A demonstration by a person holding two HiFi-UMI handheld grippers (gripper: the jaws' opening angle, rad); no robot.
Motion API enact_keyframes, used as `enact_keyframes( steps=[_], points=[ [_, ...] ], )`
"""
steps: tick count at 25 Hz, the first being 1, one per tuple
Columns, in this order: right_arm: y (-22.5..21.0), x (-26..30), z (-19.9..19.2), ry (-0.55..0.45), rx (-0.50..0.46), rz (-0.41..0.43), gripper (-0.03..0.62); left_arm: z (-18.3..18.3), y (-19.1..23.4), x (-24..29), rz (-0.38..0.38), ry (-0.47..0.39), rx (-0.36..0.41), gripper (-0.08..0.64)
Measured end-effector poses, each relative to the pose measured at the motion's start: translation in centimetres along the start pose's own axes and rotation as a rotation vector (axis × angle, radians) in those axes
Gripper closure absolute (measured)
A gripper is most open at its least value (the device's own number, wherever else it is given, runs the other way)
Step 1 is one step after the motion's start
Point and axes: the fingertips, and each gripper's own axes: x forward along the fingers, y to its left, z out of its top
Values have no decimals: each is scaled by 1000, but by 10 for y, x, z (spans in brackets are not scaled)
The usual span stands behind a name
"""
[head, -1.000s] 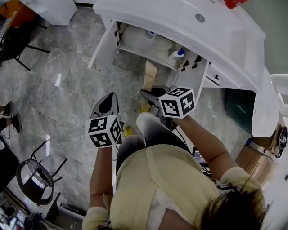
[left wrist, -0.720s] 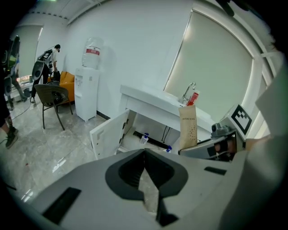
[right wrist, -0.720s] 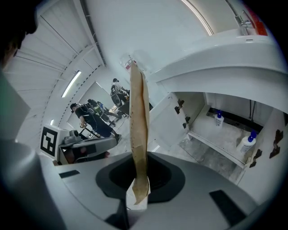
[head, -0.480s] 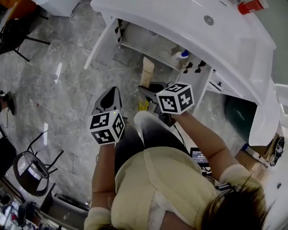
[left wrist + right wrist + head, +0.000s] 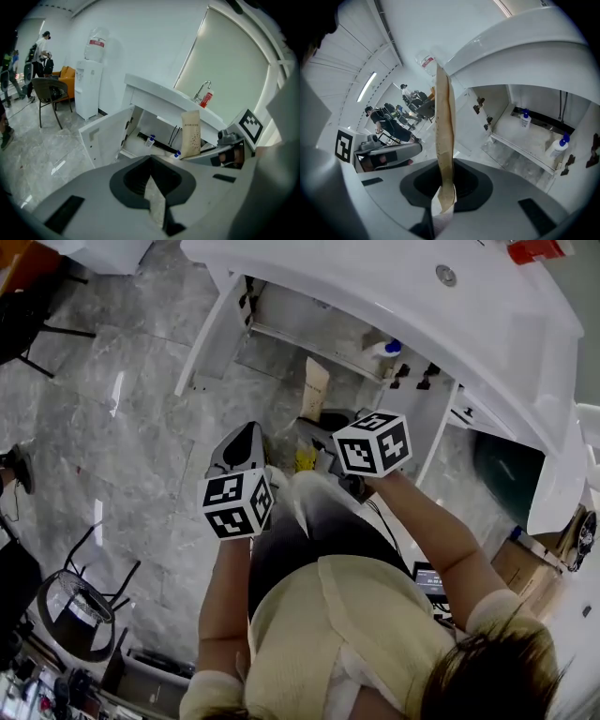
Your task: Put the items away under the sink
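open sink cabinet [image 5: 309, 329] ahead, both doors swung wide. the right gripper [image 5: 442, 187] is pinching the one brown paper pouch [image 5: 444, 117] by its lower edge, upright, out in front of the cabinet, not yet inside. it looks light, crinkly and likely floppy up top, so that stiffer seam suits. left gripper [image 5: 151, 164] closed, empty. two pump bottles [image 5: 525, 118] inside.

Floor [image 5: 141, 427]: glossy grey marbled tile. A dark chair [image 5: 75, 610] stands on it, well left of the vanity. A white water dispenser [image 5: 89, 89] stands on it against the wall.

Cabinet shelf [image 5: 534, 140] under the sink: white, doors open. Standing upright on it, apart from each other, are a rear pump bottle [image 5: 525, 119] and a front pump bottle [image 5: 559, 145]. Both are white with blue tops.
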Motion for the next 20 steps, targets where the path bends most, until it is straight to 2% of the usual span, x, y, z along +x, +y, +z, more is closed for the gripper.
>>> enact_keyframes(
  steps=[8, 16, 20],
  points=[
    [-22, 34, 2, -4, 48, -38, 528, 9, 19, 50, -50, 23, -8, 522],
    [-53, 65, 6, -11, 72, -70, 528, -1, 36, 87, -69, 56, 12, 522],
    [-72, 78, 3, -11, 94, -85, 528, -13, 46, 103, -65, 68, -2, 522]
  ],
)
